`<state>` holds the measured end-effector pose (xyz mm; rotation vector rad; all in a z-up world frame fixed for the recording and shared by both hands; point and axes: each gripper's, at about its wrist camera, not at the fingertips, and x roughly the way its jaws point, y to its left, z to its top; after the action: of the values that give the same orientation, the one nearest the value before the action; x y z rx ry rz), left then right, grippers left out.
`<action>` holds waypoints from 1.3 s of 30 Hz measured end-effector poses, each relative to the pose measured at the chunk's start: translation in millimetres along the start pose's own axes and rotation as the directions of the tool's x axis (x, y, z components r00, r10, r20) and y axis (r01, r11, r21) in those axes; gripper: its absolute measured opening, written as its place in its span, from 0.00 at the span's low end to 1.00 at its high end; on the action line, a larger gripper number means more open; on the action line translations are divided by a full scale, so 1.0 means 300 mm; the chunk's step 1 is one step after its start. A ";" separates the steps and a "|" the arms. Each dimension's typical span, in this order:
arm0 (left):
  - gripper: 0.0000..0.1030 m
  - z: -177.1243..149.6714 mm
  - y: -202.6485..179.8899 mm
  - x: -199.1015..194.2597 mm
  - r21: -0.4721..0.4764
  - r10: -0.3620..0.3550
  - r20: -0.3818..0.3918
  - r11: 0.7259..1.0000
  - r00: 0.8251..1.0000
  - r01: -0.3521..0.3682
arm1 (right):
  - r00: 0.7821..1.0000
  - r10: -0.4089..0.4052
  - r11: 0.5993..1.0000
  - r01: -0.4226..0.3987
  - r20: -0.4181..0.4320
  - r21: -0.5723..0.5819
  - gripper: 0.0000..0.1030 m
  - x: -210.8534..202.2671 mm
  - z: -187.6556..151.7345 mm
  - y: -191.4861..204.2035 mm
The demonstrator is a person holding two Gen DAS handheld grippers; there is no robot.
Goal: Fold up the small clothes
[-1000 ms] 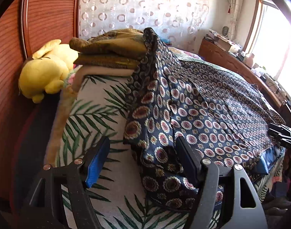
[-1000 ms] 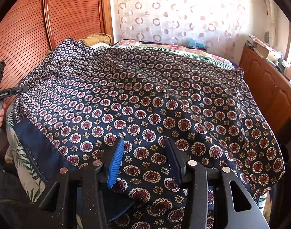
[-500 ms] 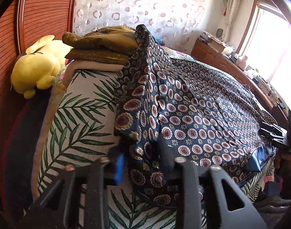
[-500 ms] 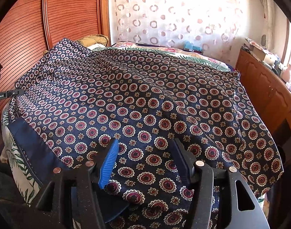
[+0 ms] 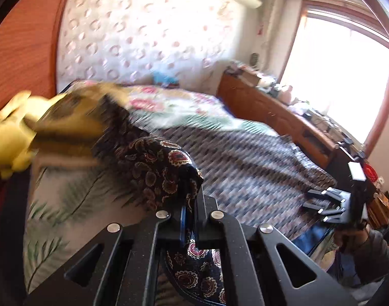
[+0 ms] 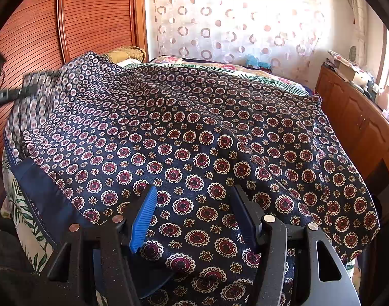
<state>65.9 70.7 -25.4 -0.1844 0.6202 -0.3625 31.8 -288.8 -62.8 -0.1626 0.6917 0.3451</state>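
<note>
Left corner pinched and lifted, right side waiting.

The bed [image 6: 28, 229] carries the patterned cloth [image 6: 207, 140], spread wide with its long axis running across the mattress from the headboard side toward the cabinet. A second ago the left gripper [image 5: 190, 219] stood open; now its jaws are clamped on the cloth's near-left corner and raised, so a fold is probably starting. The right gripper [image 6: 194, 216] hovers part-open over the near edge, pads off the fabric.

No legible text or number found, faint pale marks seen along the navy hem [image 6: 38, 204] of the patterned garment [image 6: 194, 137], too small to be read, white label on the right gripper [image 5: 356, 170] blank.
</note>
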 end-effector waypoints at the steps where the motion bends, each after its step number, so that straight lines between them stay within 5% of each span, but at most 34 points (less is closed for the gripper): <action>1: 0.04 0.021 -0.025 0.015 0.011 -0.017 0.002 1.000 1.000 0.017 | 1.000 0.002 1.000 -0.002 0.000 0.004 0.60 -0.001 0.000 0.000; 8: 0.04 0.158 -0.237 0.111 0.108 -0.147 0.000 0.983 0.989 0.146 | 1.000 0.005 0.999 -0.006 0.009 0.045 0.60 -0.030 0.000 -0.022; 14: 0.05 0.164 -0.380 0.148 0.172 -0.206 -0.043 0.962 0.978 0.211 | 0.999 -0.003 0.997 0.000 0.049 0.073 0.60 -0.090 -0.005 -0.038; 17: 0.12 0.134 -0.409 0.165 0.208 -0.166 -0.073 0.962 0.983 0.178 | 0.998 -0.001 0.997 -0.003 0.057 0.076 0.60 -0.104 -0.007 -0.048; 22: 0.42 0.105 -0.389 0.165 0.204 -0.138 -0.077 0.967 0.987 0.151 | 0.999 0.006 0.997 -0.010 0.054 0.077 0.60 -0.100 -0.005 -0.044; 25: 0.47 0.098 -0.366 0.170 0.175 -0.120 -0.070 0.976 0.990 0.131 | 0.998 0.017 0.997 -0.021 0.052 0.077 0.60 -0.095 0.008 -0.042; 29: 0.76 0.080 -0.302 0.156 0.132 -0.104 -0.057 0.985 0.993 0.110 | 0.998 0.035 0.997 -0.039 0.055 0.064 0.60 -0.079 0.038 -0.025; 39: 0.78 0.063 -0.186 0.108 0.114 0.037 0.006 0.993 0.999 -0.038 | 0.993 0.106 0.994 -0.106 0.060 0.011 0.60 0.009 0.188 0.039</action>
<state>86.2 7.9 -12.2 -0.0637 0.5965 -0.3601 63.0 -262.6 -22.0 -0.1022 0.6450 0.4451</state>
